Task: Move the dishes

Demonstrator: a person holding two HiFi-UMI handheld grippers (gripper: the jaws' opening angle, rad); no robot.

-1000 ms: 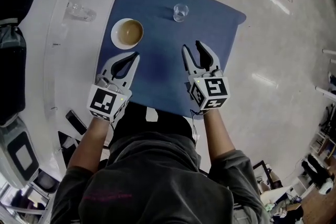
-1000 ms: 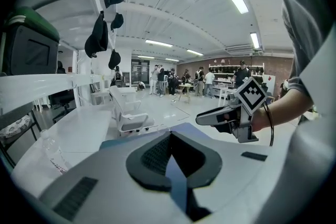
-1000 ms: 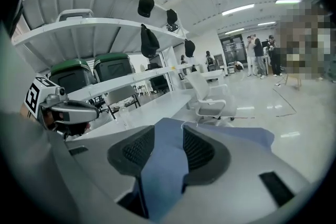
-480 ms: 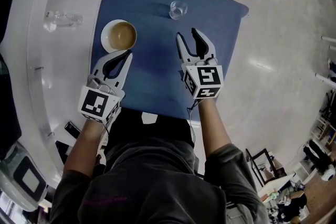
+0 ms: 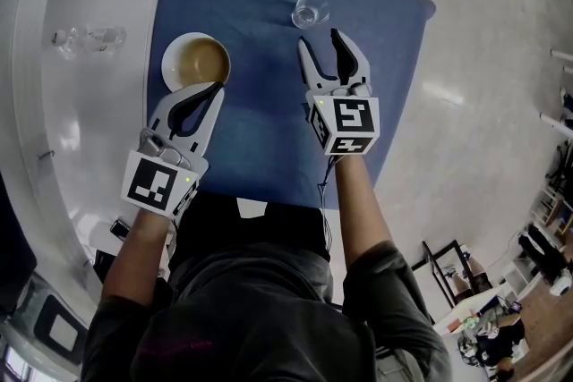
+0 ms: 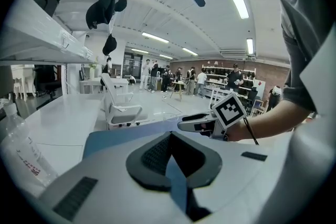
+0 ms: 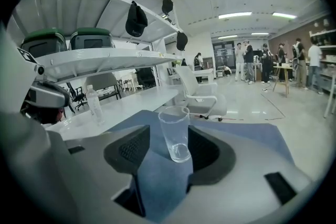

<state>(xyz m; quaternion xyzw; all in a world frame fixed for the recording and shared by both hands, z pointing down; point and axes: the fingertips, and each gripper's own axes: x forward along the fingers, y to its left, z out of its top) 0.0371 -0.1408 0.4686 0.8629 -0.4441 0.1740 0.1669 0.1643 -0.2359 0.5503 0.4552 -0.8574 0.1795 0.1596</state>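
Note:
A white bowl (image 5: pixel 195 61) with a brown inside sits on the left of the blue mat (image 5: pixel 269 130). My left gripper (image 5: pixel 213 89) is shut and empty, its tips just short of the bowl's near rim; the bowl is hidden in the left gripper view, where the jaws (image 6: pixel 170 139) meet. A clear empty glass (image 5: pixel 310 11) stands upright at the mat's far side. My right gripper (image 5: pixel 320 38) is open and its jaws have just been opening. The glass (image 7: pixel 175 134) stands right in front of that gap, untouched by the pads (image 7: pixel 134 148).
A clear plastic bottle (image 5: pixel 85 38) is on the white table (image 5: pixel 98 121) left of the mat; it also shows as the bottle (image 7: pixel 95 104) in the right gripper view. Office chairs, shelves and people stand far beyond the table. The mat's right edge overhangs the floor (image 5: pixel 483 103).
Both grippers have moved forward over the mat and lower. The right jaws have spread wider and come close to the glass. The left tips have reached the bowl's near rim.

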